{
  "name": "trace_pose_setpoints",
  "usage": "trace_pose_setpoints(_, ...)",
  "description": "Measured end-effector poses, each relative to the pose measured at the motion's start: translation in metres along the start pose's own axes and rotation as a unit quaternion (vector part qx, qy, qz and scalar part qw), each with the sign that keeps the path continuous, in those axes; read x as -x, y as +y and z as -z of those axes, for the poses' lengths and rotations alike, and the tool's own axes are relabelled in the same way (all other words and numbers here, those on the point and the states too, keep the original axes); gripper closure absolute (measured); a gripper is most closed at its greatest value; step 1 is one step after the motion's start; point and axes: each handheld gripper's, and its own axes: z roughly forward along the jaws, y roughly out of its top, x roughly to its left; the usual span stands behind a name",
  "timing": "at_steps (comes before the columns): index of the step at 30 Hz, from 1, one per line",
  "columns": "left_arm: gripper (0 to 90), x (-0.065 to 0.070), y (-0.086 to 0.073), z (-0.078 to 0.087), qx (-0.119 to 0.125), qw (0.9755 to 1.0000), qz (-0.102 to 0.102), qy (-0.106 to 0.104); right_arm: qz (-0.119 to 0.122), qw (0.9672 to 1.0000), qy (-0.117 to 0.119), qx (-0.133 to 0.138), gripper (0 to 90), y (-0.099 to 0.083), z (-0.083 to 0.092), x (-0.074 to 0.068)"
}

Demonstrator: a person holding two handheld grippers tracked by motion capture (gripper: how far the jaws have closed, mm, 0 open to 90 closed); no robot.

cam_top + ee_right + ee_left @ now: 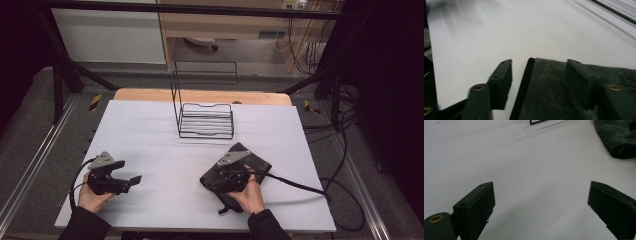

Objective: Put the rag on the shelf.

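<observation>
A dark folded cloth (257,162) lies on the white table sheet (150,130) at the front right. My right gripper (222,172) rests low over the cloth's left part, held by a hand. In the right gripper view the cloth (554,95) shows its bound edge between the half-closed jaws of the right gripper (539,67): one jaw stands over bare sheet, the other over the cloth, with a gap at the edge. My left gripper (132,180) sits at the front left, jaws wide open (541,187) with nothing between them; its view has the cloth (616,135) at the upper right.
A black wire rack (205,120) stands at the middle back of the sheet, its foot (536,122) at the top of the left gripper view. Black cables (300,187) trail off the right side. A wooden table edge (200,95) lies behind the sheet.
</observation>
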Motion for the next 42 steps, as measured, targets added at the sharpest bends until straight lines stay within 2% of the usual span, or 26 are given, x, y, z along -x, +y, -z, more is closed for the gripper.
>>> trace_pose_setpoints(2, 7.6, 0.000, 0.000, 0.000, 0.000, 1.0000, 0.001, 0.000, 0.008, 0.9999, 0.004, -0.010, 49.7, 0.002, -0.009, -0.002)
trace_pose_setpoints(6, 7.7, 0.000, 0.000, 0.000, -0.002, 1.0000, 0.000, -0.001, 0.008, 0.9997, 0.003, -0.023, 53.2, 0.000, -0.016, -0.002)
trace_pose_setpoints(10, 7.8, 0.001, 0.000, -0.001, -0.004, 1.0000, -0.003, -0.002, 0.022, 0.9992, -0.002, -0.032, 57.9, -0.003, -0.023, -0.001)
trace_pose_setpoints(12, 7.9, 0.001, 0.000, -0.001, -0.004, 1.0000, -0.004, -0.002, 0.036, 0.9988, -0.011, -0.032, 65.9, -0.004, -0.025, -0.001)
trace_pose_setpoints(13, 7.9, 0.001, 0.000, -0.001, -0.004, 1.0000, -0.004, -0.001, 0.036, 0.9988, -0.011, -0.032, 65.9, -0.004, -0.025, -0.001)
trace_pose_setpoints(16, 8.0, 0.001, 0.000, -0.001, -0.005, 1.0000, -0.003, -0.002, 0.045, 0.9985, -0.020, -0.024, 78.6, -0.004, -0.025, -0.001)
trace_pose_setpoints(17, 8.0, 0.001, 0.000, -0.002, -0.004, 1.0000, -0.003, -0.002, 0.042, 0.9987, -0.021, -0.023, 79.8, -0.004, -0.026, -0.001)
trace_pose_setpoints(19, 8.0, 0.001, 0.000, -0.002, -0.004, 1.0000, -0.003, -0.001, 0.041, 0.9987, -0.020, -0.022, 80.6, -0.004, -0.026, -0.001)
trace_pose_setpoints(22, 8.1, 0.001, 0.000, -0.001, -0.004, 1.0000, -0.003, -0.001, 0.053, 0.9981, -0.023, -0.022, 81.9, -0.001, -0.025, -0.002)
trace_pose_setpoints(25, 8.2, 0.001, 0.001, -0.001, -0.005, 1.0000, -0.003, -0.001, 0.065, 0.9974, -0.028, -0.012, 82.5, 0.004, -0.025, -0.007)
trace_pose_setpoints(29, 8.2, 0.001, 0.001, -0.002, -0.004, 1.0000, -0.003, -0.001, 0.062, 0.9978, -0.023, -0.001, 82.8, 0.007, -0.023, -0.008)
trace_pose_setpoints(32, 8.3, 0.001, 0.001, -0.002, -0.005, 1.0000, -0.002, -0.001, 0.061, 0.9980, -0.014, 0.008, 82.9, 0.010, -0.023, -0.011)
trace_pose_setpoints(33, 8.3, 0.001, 0.001, -0.002, -0.005, 1.0000, -0.002, -0.001, 0.060, 0.9981, -0.003, 0.012, 82.9, 0.013, -0.025, -0.014)
trace_pose_setpoints(42, 8.4, 0.001, 0.001, -0.001, -0.006, 1.0000, 0.000, 0.000, 0.070, 0.9969, 0.031, 0.016, 82.8, 0.027, -0.039, -0.034)
